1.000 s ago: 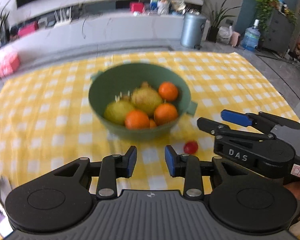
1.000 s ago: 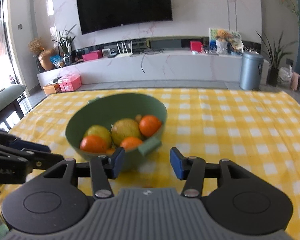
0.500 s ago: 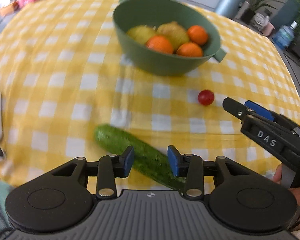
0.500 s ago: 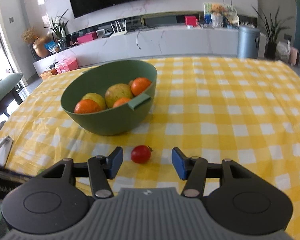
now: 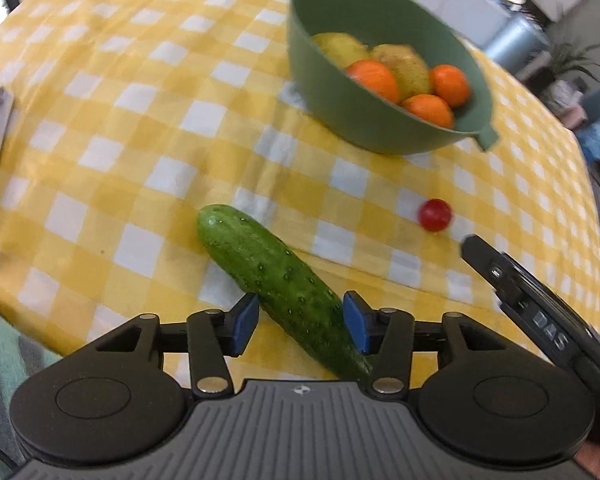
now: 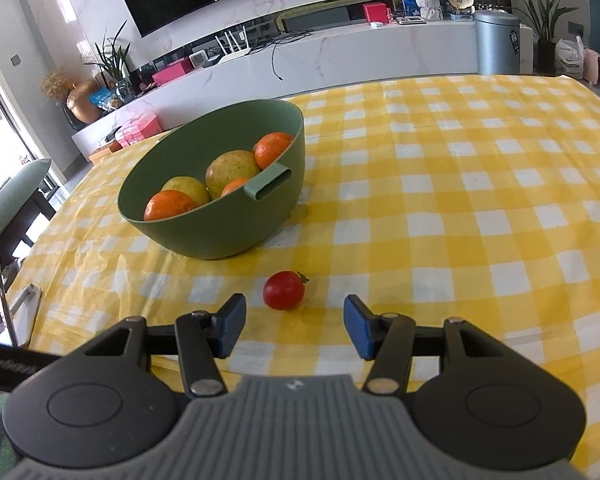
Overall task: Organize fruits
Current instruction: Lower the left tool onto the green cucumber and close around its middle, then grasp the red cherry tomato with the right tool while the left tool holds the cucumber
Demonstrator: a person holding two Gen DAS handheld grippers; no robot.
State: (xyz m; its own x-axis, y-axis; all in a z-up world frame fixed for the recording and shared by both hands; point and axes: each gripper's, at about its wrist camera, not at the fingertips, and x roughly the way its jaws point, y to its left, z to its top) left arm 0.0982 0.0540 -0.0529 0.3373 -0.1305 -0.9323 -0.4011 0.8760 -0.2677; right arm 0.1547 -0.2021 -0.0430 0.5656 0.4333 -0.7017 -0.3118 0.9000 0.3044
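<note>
Two pickups lined up at once here. Left gripper pointed steeply down over the bumpy dark-green cucumber, jaws opening, cucumber lying between the blue pads but not pinched yet, so released for now. Cucumber resting diagonally on the yellow-and-white checked tablecloth at the near edge of the desk, blunt end pointing far-left, other end tucked under the gripper body.

Right gripper also unclenched, nothing in it, small red cherry tomato sitting just beyond the fingertips and a bit left of centre. Sage-green plastic bowl with oranges and yellow-green pears parked further back, left of the tomato.

Tips for doing this well, just a guess from the view:
- Better to square the left pads across the cucumber's width before closing; angled as it lies, likely to twist out.
- Worth grabbing nearer the middle, otherwise a droopy long end.
- For the tomato, nudge the right gripper slightly left and forward so it sits dead centre, then close gently. Round and smooth, probably prone to squirting away or rolling.
- Bowl already fairly full, so a low, soft drop seems wise.
</note>
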